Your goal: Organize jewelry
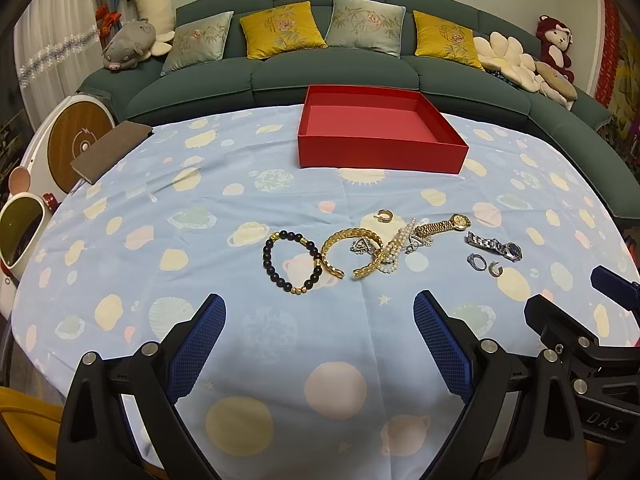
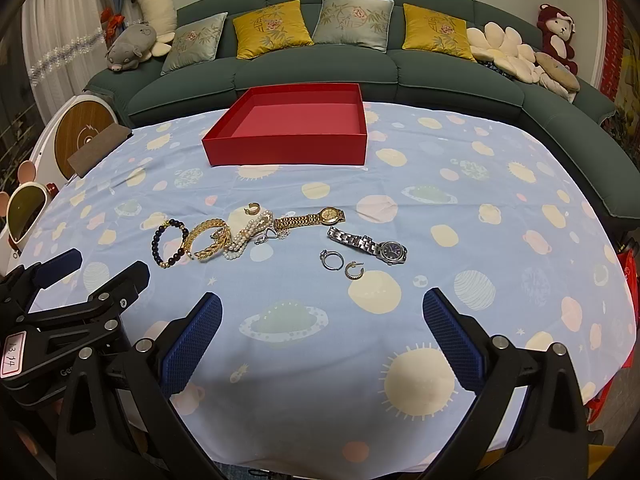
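Observation:
An empty red box (image 1: 380, 148) (image 2: 286, 146) stands at the far side of the table. Jewelry lies mid-table: a dark bead bracelet (image 1: 292, 261) (image 2: 169, 242), gold chain bracelets (image 1: 345, 254) (image 2: 208, 240), a pearl strand (image 1: 394, 250) (image 2: 244, 238), a gold watch (image 1: 444, 225) (image 2: 316, 218), a silver watch (image 1: 496, 246) (image 2: 368, 245), a silver ring (image 1: 476, 261) (image 2: 332, 260) and gold hoop earrings (image 1: 496, 269) (image 2: 354, 271). My left gripper (image 1: 320, 308) is open and empty, near side of the bracelets. My right gripper (image 2: 322, 306) is open and empty, near side of the ring.
The table wears a light blue planet-print cloth (image 1: 240, 200). A brown pad (image 1: 110, 150) lies at its far left edge. A green sofa (image 1: 340, 72) with cushions stands behind. A white appliance (image 1: 24, 232) stands left of the table.

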Demonstrator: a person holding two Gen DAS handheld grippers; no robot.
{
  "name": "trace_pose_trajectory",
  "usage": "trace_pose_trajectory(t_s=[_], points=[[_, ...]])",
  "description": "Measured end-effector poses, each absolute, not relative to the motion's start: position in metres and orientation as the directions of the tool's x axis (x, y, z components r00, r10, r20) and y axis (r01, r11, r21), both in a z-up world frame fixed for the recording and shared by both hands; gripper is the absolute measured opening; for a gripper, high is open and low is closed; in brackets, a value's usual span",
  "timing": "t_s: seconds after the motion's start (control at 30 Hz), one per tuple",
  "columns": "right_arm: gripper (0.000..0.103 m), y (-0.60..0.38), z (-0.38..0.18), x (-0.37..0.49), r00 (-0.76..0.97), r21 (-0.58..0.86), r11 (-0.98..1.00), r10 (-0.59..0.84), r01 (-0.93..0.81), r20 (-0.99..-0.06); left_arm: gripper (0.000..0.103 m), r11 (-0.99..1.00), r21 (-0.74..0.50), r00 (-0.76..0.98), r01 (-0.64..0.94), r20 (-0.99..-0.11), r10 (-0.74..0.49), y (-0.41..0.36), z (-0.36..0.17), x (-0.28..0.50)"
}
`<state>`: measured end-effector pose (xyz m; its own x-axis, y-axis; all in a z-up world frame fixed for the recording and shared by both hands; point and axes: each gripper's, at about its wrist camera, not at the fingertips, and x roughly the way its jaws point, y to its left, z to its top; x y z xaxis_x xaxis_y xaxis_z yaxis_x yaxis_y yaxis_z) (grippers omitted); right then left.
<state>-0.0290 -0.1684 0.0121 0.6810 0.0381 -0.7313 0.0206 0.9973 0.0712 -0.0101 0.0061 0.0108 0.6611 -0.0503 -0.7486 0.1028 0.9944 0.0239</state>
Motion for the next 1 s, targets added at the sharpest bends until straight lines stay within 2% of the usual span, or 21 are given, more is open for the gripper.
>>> trace_pose_trajectory(t_s=[1.0], points=[[0.098,-0.1673,0.0127,-0.0298,0.682,0.074,0.997,0.04,0.021,-0.73,0.092,0.995,0.021,0.664,0.099,-0.746,-0.05,0.0083,0.011,-0.0116]])
